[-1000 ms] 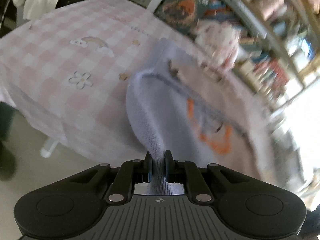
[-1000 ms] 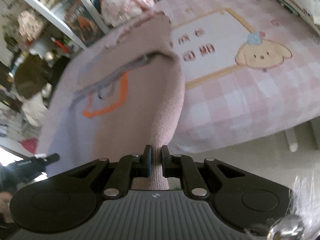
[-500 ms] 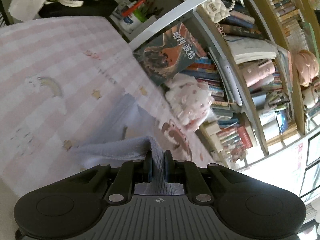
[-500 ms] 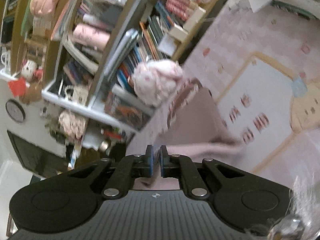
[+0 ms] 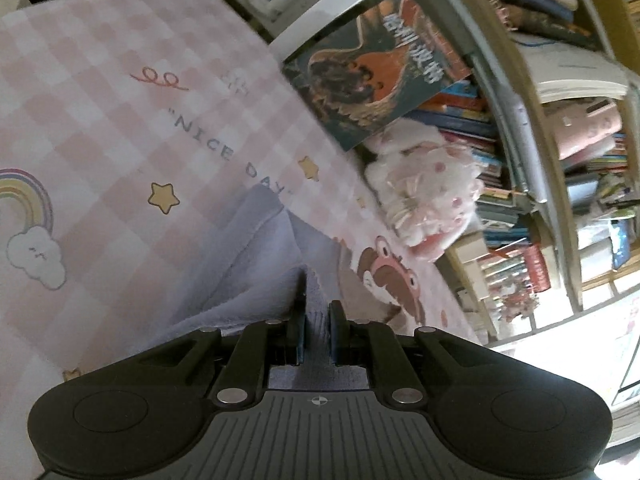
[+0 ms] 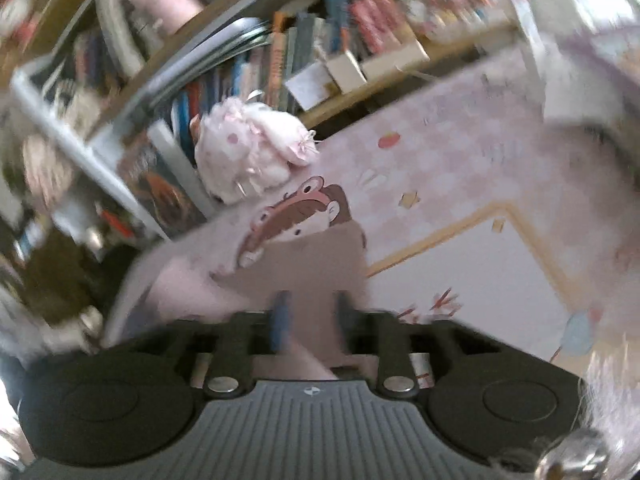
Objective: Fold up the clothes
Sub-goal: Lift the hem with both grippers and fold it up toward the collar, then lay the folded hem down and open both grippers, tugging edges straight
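Garment lies on the pink checked tablecloth, near the plush toy.
Left gripper pinches the lavender cloth; right gripper has its fingers parted, cloth between them, the view blurred.

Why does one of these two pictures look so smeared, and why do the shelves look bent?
Right wrist view: motion blur smears the bookshelf and the right hand-held gripper, so its grip is unclear. Left wrist view: sharper, the "NICE DAY" print on the pink checked tablecloth is readable. Both: the fisheye lens curves the shelves.
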{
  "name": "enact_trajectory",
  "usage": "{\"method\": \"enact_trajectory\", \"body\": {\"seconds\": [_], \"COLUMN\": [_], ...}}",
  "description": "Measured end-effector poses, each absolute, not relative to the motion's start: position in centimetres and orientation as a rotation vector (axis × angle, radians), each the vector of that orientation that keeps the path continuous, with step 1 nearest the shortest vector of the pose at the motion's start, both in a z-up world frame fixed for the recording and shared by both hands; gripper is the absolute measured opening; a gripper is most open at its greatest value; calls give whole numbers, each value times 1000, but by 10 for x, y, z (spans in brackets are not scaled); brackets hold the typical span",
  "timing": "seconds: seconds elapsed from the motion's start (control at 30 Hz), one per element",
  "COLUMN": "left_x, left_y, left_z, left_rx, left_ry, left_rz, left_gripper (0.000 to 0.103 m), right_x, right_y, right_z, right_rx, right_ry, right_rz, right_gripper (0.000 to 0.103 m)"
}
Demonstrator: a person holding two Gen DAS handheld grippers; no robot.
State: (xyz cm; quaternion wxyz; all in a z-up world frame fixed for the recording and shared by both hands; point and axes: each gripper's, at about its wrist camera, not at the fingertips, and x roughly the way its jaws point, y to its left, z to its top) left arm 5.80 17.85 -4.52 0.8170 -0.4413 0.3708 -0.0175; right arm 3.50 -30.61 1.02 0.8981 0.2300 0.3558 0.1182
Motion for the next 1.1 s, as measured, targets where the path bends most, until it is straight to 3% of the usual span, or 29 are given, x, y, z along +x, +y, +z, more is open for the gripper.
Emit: {"method": "enact_trajectory", "body": {"seconds": [0.17, 0.23, 0.33, 0.43, 0.53, 0.63, 0.7, 0.77, 0.8, 0.97, 1.1], "left_x": [83, 87, 86, 83, 81, 87, 96, 102, 103, 88, 125], "left_y": [182, 182, 180, 163, 140, 122, 114, 108, 107, 150, 151], "left_z": [-53, -45, -25, -15, -19, -30, -38, -45, -45, 6, -21], "left_rx": [-896, -801, -579, -270, -42, 81, 131, 182, 199, -81, -79], "left_ry": [851, 847, 802, 771, 753, 737, 741, 759, 763, 629, 700], "left_rz": [0, -6, 3, -23, -85, -103, -101, -124, -134, -172, -139], "left_gripper": [18, 30, 40, 43, 55, 57, 53, 4, 5, 5, 5], "right_x": [37, 43, 56, 72, 90, 108, 118, 123, 126, 107, 120], "right_y": [-297, -291, -278, -265, -251, -239, -235, -234, -233, -266, -277], "right_z": [4, -2, -10, -18, -25, -35, -42, -46, -47, -6, 4], "right_rx": [256, 217, 195, 175, 129, 80, 65, 65, 66, 287, 345], "right_ry": [758, 774, 797, 820, 836, 863, 876, 895, 904, 797, 748], "right_rz": [229, 217, 229, 239, 238, 221, 210, 209, 209, 200, 170], "right_gripper": [50, 50, 51, 51, 51, 49, 43, 21, 8, 6, 6]}}
